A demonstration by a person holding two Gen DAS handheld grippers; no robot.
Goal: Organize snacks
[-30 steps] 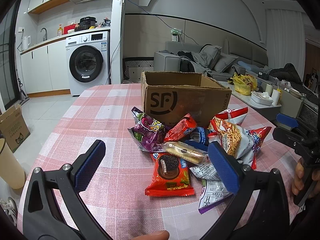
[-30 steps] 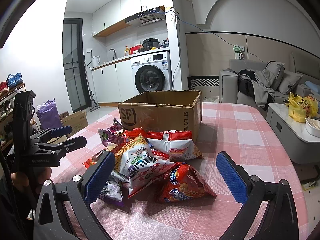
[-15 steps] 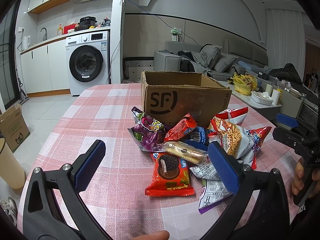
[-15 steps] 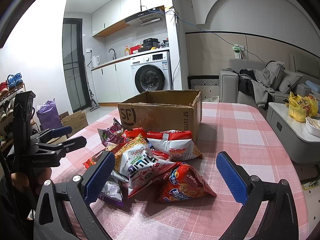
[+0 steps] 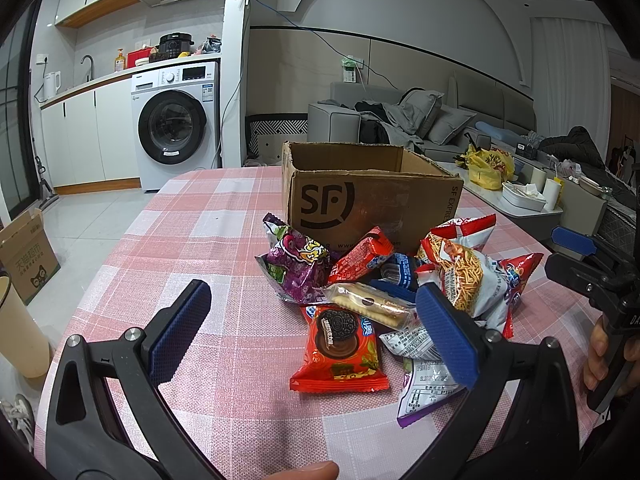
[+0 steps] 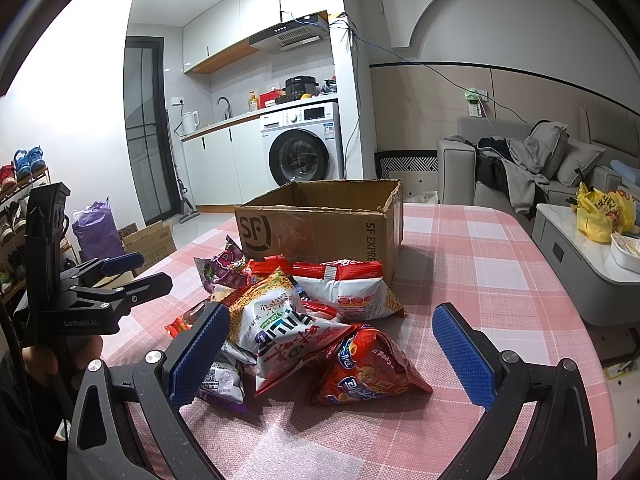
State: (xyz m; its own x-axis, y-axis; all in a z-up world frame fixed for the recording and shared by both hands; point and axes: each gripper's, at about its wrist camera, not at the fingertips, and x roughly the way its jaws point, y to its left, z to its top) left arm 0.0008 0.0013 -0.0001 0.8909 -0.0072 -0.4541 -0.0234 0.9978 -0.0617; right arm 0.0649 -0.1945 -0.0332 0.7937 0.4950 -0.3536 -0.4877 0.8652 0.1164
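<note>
A pile of snack packets lies on the pink checked tablecloth (image 5: 192,240) in front of an open SF cardboard box (image 5: 360,208). In the left wrist view the pile holds a red cookie packet (image 5: 340,352), a purple bag (image 5: 296,264), a clear cracker packet (image 5: 372,304) and a noodle-snack bag (image 5: 460,276). My left gripper (image 5: 312,320) is open and empty, just short of the pile. In the right wrist view the box (image 6: 320,228) stands behind a white noodle bag (image 6: 280,328) and a red bag (image 6: 368,372). My right gripper (image 6: 332,344) is open and empty, around the near bags.
A washing machine (image 5: 176,124) and kitchen counter stand at the back left. A grey sofa (image 5: 420,120) and a low white table (image 6: 580,248) with a yellow bag are on the right. A small cardboard box (image 5: 24,252) sits on the floor at left.
</note>
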